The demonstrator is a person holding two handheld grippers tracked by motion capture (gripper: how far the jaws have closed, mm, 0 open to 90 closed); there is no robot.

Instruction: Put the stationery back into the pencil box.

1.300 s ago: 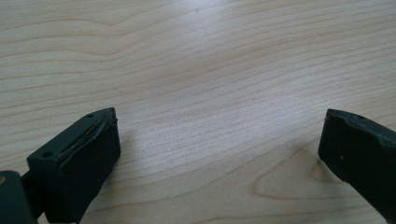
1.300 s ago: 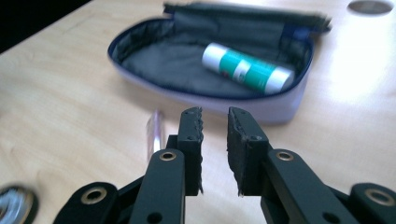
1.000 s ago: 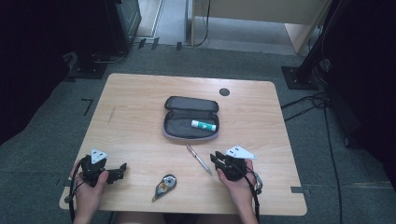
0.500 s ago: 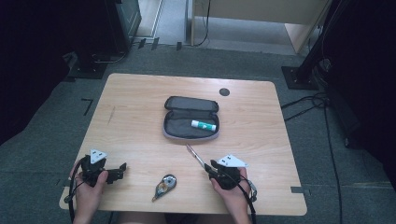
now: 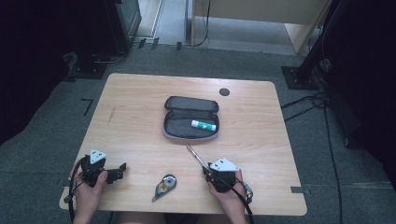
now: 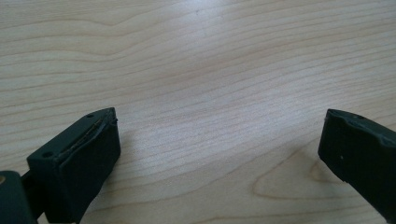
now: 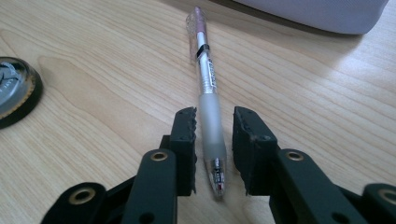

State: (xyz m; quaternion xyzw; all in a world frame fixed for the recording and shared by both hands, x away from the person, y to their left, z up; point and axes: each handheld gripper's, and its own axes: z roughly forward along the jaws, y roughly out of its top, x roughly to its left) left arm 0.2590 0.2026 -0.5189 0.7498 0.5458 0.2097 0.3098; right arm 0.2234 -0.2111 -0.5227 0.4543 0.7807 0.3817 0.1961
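Right gripper view: claw (image 7: pixel 214 128) astride pen (image 7: pixel 205 84)

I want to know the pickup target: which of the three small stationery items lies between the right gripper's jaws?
The clear pen with the pale grip, between the right gripper jaws. The white glue stick lies in the grey pouch; the round correction tape sits apart.

Pen (image 5: pixel 196 157) between pouch (image 5: pixel 190 125) and right gripper (image 5: pixel 208 172).

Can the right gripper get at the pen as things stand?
Very likely yes. The right gripper already straddles the pen at its grip end, jaws just closing, small gaps still showing on both sides. The pen lies flat on the table, nothing in the way.
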